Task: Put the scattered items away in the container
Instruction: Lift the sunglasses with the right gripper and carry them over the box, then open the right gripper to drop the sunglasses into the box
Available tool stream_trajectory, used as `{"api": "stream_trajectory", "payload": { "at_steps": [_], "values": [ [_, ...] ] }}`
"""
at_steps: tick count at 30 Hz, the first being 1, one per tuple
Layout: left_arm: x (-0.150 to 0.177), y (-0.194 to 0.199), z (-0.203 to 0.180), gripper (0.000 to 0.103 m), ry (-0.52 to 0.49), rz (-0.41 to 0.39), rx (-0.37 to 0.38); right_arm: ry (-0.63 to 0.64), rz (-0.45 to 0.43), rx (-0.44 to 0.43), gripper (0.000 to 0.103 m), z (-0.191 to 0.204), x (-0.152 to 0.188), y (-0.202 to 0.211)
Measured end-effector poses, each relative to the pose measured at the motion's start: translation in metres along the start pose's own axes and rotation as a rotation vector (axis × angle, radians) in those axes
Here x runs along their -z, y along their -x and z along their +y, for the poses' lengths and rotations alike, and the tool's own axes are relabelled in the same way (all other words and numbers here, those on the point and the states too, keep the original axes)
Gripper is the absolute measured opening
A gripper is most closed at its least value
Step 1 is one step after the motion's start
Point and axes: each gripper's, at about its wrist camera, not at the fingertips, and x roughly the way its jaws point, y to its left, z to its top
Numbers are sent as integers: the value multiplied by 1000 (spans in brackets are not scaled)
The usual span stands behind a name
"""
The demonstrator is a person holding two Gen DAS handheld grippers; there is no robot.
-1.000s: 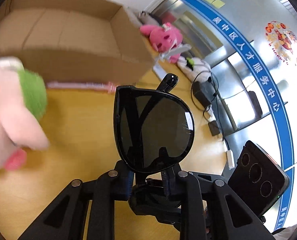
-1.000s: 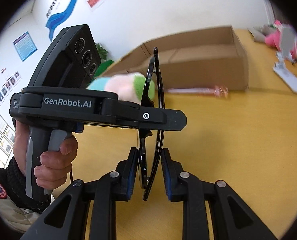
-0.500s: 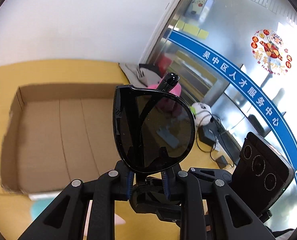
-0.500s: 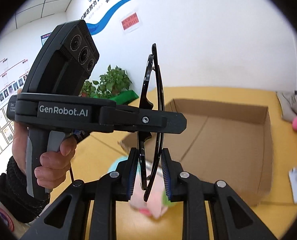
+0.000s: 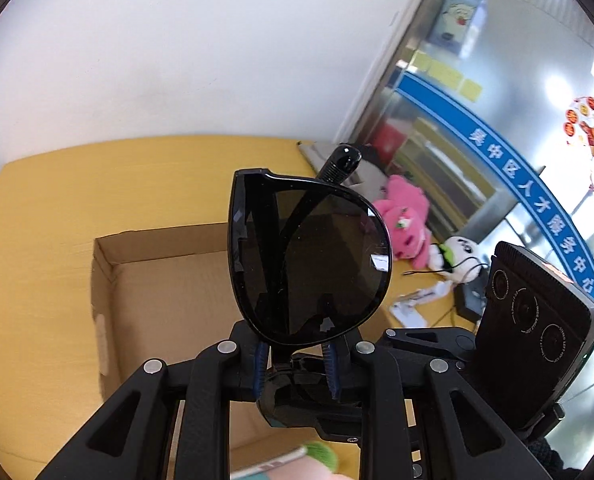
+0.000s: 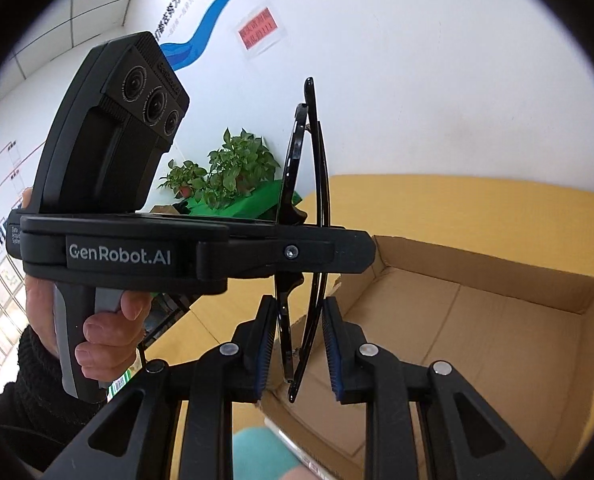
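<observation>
A: Both grippers have gone up with the sunglasses (image 5: 309,256) since a second ago. The cardboard box (image 5: 169,300) was a side wall up close then, now we look down into its open top

B: Left gripper (image 5: 295,366) state?

A: Clamped on the sunglasses, blue pads pressing the lower rim from both sides. One dark lens stands upright above the fingers, a temple tip poking out at 12 o'clock

B: Left wrist view, left to right?

A: Box at 8 o'clock on the yellow table (image 5: 97,184), partly behind the lens. Pink plush (image 5: 401,220) at 3 o'clock, white plush (image 5: 463,256) just beside it, both outside the box. Green tuft of another plush (image 5: 317,454) at 6 o'clock, blurred

B: Right gripper (image 6: 297,350)?

A: Closed down on the same sunglasses, seen edge-on, pads flanking the folded frame low down. Left gripper crosses from 9 o'clock and grips the frame higher up, a hand (image 6: 97,320) on its handle at 8 o'clock. Potted plant (image 6: 233,172) behind at 11 o'clock

B: Sunglasses versus box?

A: In the air, held by both, above the box's near edge, not in it. Box interior fills 4 o'clock
</observation>
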Motion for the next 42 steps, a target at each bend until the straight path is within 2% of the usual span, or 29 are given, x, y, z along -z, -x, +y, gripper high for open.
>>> {"api": "stream_trajectory", "payload": {
  "at_steps": [8,14,19,29,36,40,42],
  "values": [
    [-17,-79,82,23,64,155,-62,-185,108,-90,22,-66,1,-99],
    [-14,-142,134,23,116,281,-117,-340,213,-149,22,-116,21,-172],
    [-6,-177,165,23,144,377,-157,-434,274,-179,22,-139,40,-214],
    [9,-221,187,22,167,504,-264,-604,363,-210,22,-161,77,-250],
    [6,-232,182,22,129,528,-337,-655,345,-205,21,-165,89,-247],
    [9,-229,178,22,105,531,-361,-648,350,-179,27,-158,91,-242],
    [9,-228,177,22,105,531,-370,-654,352,-178,36,-155,92,-237]
  ]
}}
